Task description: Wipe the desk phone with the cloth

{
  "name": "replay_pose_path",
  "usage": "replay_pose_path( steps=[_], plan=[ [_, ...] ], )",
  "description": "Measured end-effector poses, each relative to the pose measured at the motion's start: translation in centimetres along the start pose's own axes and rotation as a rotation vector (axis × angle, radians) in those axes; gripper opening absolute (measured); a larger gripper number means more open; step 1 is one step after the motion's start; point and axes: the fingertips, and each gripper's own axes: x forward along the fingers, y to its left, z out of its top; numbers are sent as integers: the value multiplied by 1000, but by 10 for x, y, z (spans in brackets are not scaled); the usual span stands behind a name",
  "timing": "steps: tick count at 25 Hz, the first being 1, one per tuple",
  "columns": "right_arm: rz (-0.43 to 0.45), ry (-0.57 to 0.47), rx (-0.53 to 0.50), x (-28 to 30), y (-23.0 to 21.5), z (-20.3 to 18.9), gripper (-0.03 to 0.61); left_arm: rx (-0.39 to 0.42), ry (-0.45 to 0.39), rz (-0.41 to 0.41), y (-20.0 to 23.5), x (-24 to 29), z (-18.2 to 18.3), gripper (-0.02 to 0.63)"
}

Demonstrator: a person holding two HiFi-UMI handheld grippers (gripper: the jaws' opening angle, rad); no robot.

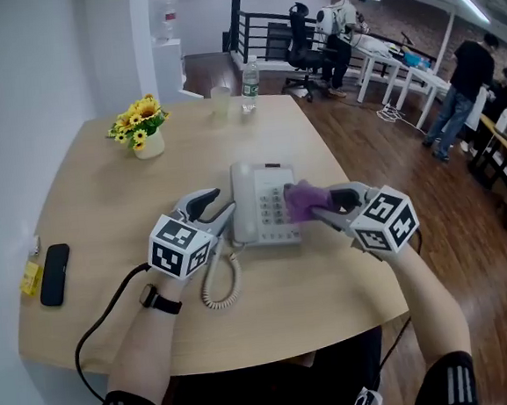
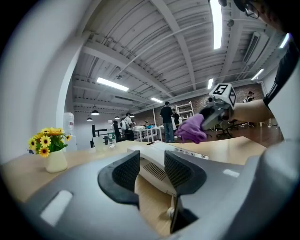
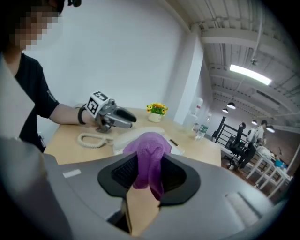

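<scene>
The white desk phone point(image 1: 258, 207) lies at the middle of the round wooden desk point(image 1: 104, 210), its coiled cord point(image 1: 218, 284) trailing toward me. My right gripper point(image 1: 324, 204) is shut on a purple cloth point(image 1: 300, 198), which rests on the phone's keypad side. The right gripper view has the cloth point(image 3: 149, 152) bunched between the jaws, with the phone point(image 3: 125, 139) just beyond. My left gripper point(image 1: 224, 201) stands open at the phone's left edge, beside the handset. In the left gripper view the phone point(image 2: 166, 151) shows through the gap of my left gripper point(image 2: 152, 161), nothing clamped.
A small pot of yellow flowers point(image 1: 144, 127) stands at the back left. A water bottle point(image 1: 248, 76) and a clear cup point(image 1: 220, 100) stand at the far edge. A black device point(image 1: 54, 274) and a yellow item point(image 1: 31, 278) lie at the left rim. People stand farther off.
</scene>
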Motion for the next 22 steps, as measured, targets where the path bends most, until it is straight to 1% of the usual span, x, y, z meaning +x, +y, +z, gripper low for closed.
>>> replay_pose_path(
  steps=[2,4,7,9,11,14,22],
  plan=[
    [-45,2,-6,16,-29,18,132,-4,9,2,1,0,-3,158],
    [-78,28,-6,37,-53,26,133,-10,15,1,2,0,-5,158],
    [-105,84,19,70,-79,27,132,-15,16,-1,3,2,-6,158],
    [-102,131,31,89,-83,18,133,-11,21,1,3,2,-6,158],
    [-80,165,34,101,-75,7,133,-5,25,1,1,1,-6,158],
    [-49,153,27,99,-58,-1,132,-1,21,0,1,1,-3,158],
    [38,125,-80,60,15,-25,129,1,22,5,1,0,-2,158]
  ],
)
